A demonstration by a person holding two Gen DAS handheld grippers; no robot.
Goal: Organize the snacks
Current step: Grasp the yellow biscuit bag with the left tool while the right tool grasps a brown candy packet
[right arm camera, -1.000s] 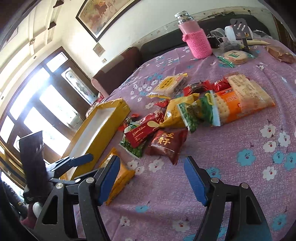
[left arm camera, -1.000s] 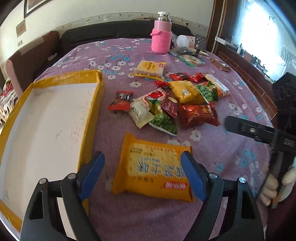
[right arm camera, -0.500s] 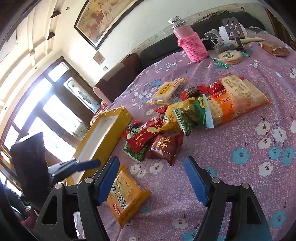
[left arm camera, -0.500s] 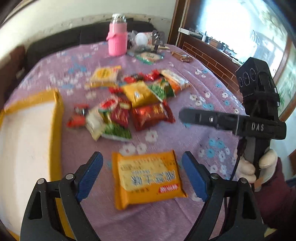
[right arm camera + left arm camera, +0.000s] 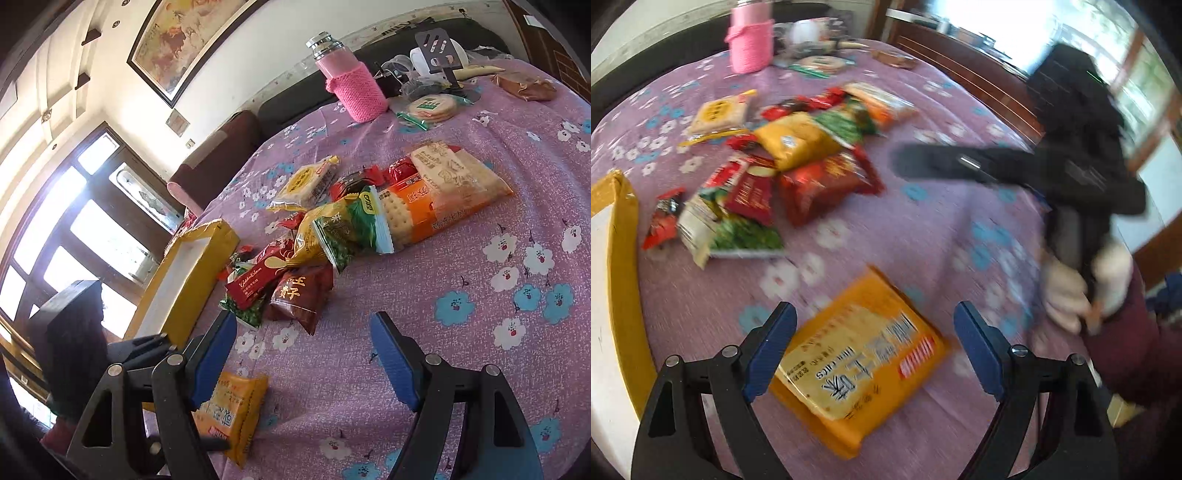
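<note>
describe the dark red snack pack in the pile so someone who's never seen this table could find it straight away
Start at the yellow tray on the purple flowered tablecloth and look to the heap of snacks beside it. At the heap's near edge lies the dark red pack. Unlike the slimmer red stick pack leaning on it, it is broad, maroon, and printed with large gold characters.
</note>
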